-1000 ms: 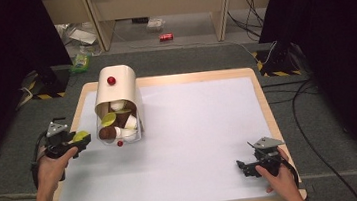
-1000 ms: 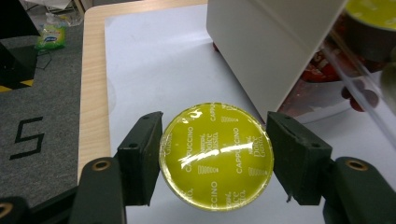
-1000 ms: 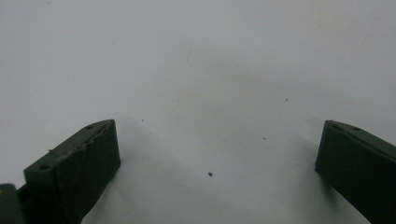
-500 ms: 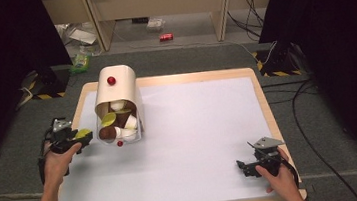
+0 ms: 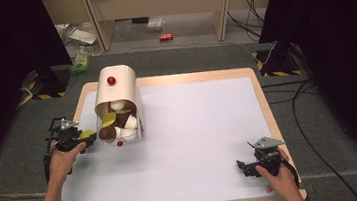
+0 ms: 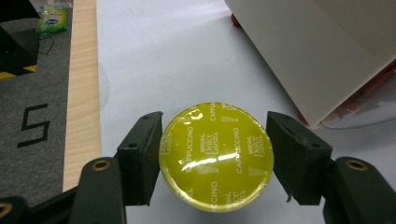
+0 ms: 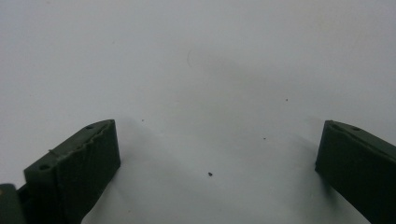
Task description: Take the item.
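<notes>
Now the left gripper (image 6: 215, 158) clamps a yellow capsule (image 6: 216, 156) beside the capsule dispenser (image 5: 118, 94), right gripper (image 7: 219, 163) jaws apart over the white tabletop (image 5: 209, 127)

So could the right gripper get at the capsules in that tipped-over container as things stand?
Probably not without a long reach: the right gripper, jaws open, sits at the near right corner, and the container lies across the bare table, by the left gripper.

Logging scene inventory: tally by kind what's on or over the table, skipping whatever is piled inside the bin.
Tongs: 2 (left tongs, right tongs)
Cream bin: 1
Yellow-green capsule, held in the left tongs: 1
Total: 4
</notes>
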The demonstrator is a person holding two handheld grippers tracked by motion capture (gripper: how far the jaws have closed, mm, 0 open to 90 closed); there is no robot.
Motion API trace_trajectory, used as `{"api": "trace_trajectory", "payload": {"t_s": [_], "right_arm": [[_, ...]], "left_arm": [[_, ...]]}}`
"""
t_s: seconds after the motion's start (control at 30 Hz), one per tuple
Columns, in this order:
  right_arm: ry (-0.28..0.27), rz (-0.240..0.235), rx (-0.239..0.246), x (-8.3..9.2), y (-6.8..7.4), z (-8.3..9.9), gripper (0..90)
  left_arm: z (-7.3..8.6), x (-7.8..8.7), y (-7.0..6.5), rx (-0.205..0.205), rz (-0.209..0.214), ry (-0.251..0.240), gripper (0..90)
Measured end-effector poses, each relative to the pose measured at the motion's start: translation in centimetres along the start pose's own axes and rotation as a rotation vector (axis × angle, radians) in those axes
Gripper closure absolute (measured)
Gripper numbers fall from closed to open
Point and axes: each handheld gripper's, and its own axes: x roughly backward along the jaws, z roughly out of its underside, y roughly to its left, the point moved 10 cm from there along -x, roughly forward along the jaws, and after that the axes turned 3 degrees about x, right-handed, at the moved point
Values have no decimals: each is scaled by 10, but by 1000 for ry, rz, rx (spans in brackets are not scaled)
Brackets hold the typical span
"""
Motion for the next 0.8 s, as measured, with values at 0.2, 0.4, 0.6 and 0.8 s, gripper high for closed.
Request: {"api": "trace_trajectory", "payload": {"t_s": [0.2,0.4,0.6,0.8], "right_arm": [[0,0,0,0,0,0,2],[-1,-1,0,0,0,0,2],[0,0,0,0,0,0,2],[0,0,0,0,0,0,2]], "left_arm": [[4,-7,2,-11,-13,25,380],[7,-10,1,-15,-12,35,379],[10,-9,2,-12,-11,29,373],[9,-5,3,-2,-12,24,297]]}}
